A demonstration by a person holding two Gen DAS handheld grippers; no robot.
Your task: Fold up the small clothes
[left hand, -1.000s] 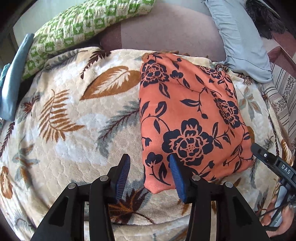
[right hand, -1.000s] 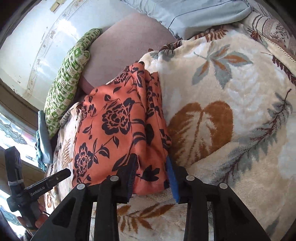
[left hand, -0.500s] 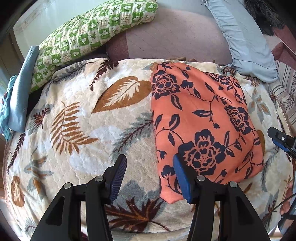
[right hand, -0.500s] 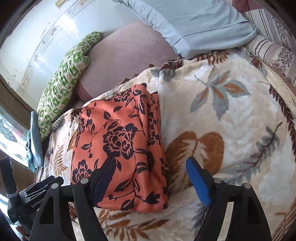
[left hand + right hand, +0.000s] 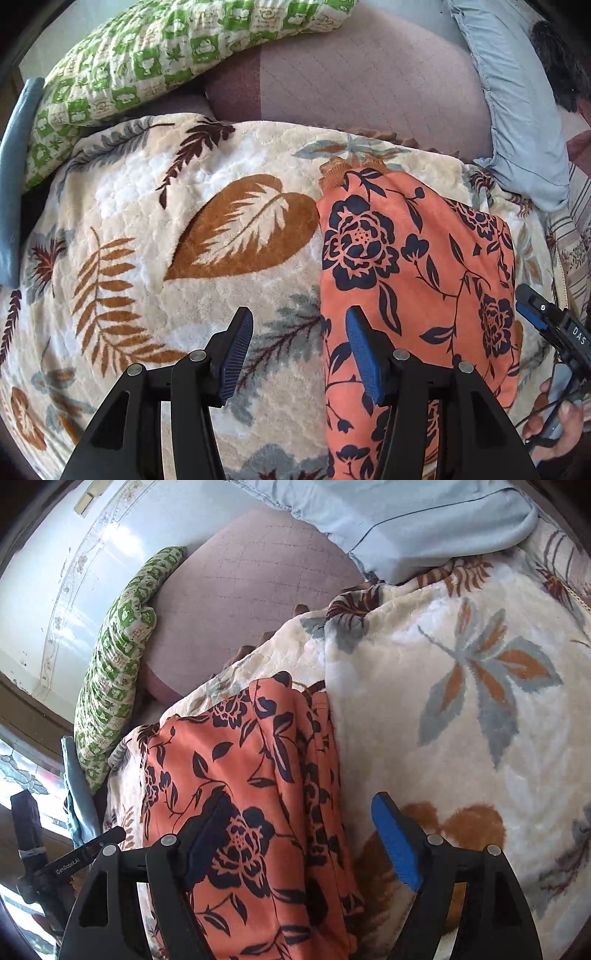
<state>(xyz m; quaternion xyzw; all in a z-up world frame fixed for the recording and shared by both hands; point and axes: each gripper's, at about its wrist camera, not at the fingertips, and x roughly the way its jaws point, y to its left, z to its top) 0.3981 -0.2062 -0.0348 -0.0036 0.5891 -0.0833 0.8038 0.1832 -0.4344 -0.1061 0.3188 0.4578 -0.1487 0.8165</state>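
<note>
An orange garment with dark blue flowers [image 5: 417,280] lies folded in a long strip on the leaf-patterned blanket [image 5: 155,236]. It also shows in the right wrist view [image 5: 251,790], with stacked folded layers along its right edge. My left gripper [image 5: 299,350] is open and empty, above the garment's left edge near its near end. My right gripper [image 5: 299,842] is open and empty, straddling the garment's right edge. The right gripper also shows at the right border of the left wrist view [image 5: 546,325].
A green checked pillow [image 5: 177,51], a mauve cushion [image 5: 362,77] and a light blue pillow [image 5: 517,110] lie at the back of the bed. A blue cloth [image 5: 14,177] hangs at the far left. A wall and window [image 5: 22,768] border the left.
The right gripper opened, let go of the garment's near right corner and drew back. The left gripper opened wider and advanced up along the garment's left edge.
</note>
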